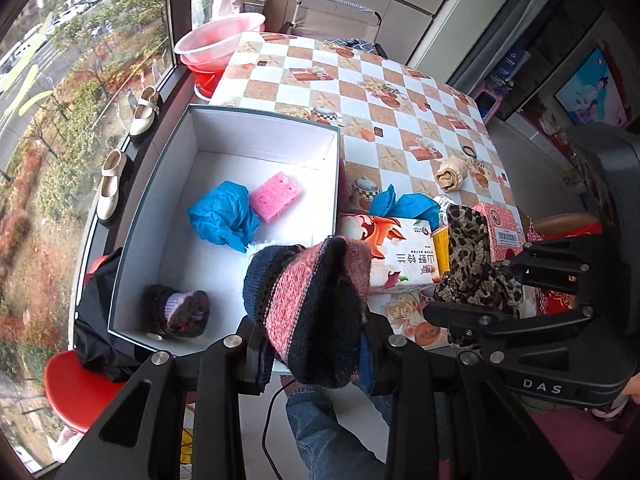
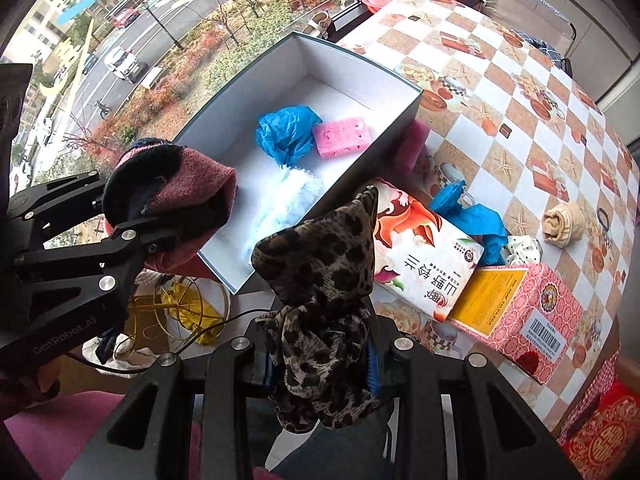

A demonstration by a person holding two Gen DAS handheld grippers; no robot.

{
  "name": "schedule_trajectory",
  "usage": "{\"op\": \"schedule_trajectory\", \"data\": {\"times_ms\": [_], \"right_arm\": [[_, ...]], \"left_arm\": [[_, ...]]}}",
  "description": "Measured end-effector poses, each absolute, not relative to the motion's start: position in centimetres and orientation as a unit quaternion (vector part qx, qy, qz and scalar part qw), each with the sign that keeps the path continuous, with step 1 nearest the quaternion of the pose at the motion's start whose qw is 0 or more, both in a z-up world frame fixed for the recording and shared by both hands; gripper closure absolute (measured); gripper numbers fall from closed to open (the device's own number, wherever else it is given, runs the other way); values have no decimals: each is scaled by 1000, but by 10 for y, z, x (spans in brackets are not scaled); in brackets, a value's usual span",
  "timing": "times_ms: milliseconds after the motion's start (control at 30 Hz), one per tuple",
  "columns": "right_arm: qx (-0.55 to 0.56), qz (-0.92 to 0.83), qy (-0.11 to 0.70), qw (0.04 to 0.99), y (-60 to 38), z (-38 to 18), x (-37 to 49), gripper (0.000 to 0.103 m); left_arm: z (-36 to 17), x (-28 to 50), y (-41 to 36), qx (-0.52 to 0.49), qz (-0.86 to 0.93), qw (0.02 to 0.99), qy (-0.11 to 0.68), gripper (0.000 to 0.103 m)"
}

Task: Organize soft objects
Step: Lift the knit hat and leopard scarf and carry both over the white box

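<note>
two grippers, each with a soft thing, near the box

the left gripper [image 1: 316, 344] points steeply down over the near edge of the white box [image 1: 256, 128]. its fingers are clamped on a striped knit sock [image 1: 312, 300], pink, dark blue and black. the sock bunches up above the fingers, over the box's near corner.

the right gripper [image 2: 324, 364] points down too, just off the near edge of the table [image 2: 520, 60]. its fingers are pressed together on a leopard print cloth [image 2: 320, 272], which stands up in a soft lump.

inside the box lie a blue crumpled bag [image 1: 224, 216], a pink sponge [image 1: 276, 196] touching it, and a dark rolled sock [image 1: 176, 312] in the near corner.

beside the box on the table is a flowery tissue pack [image 2: 420, 256] with chinese writing i cannot read well. next to it sits a pink carton [image 2: 528, 316] with a barcode. the right gripper says "das" on its body. the left one says "genrobot.ai".
</note>
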State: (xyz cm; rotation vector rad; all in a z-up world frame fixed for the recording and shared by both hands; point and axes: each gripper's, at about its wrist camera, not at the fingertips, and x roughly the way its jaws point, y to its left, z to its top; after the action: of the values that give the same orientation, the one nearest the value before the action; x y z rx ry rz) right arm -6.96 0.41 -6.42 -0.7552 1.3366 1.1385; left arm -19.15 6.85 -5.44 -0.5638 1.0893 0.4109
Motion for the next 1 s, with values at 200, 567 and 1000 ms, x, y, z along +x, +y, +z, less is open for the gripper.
{"op": "schedule_trajectory", "data": {"times_ms": [200, 567, 1000], "right_arm": [[-334, 500, 560, 570, 17, -61, -75, 69], [-340, 514, 554, 560, 32, -60, -78, 70], [-333, 527, 563, 543, 64, -67, -74, 69]], "left_arm": [[-59, -203, 80, -278, 214, 790, 503, 67], [-62, -214, 93, -293, 251, 777, 497, 67], [-86, -220, 118, -316, 295, 742, 513, 67]]}}
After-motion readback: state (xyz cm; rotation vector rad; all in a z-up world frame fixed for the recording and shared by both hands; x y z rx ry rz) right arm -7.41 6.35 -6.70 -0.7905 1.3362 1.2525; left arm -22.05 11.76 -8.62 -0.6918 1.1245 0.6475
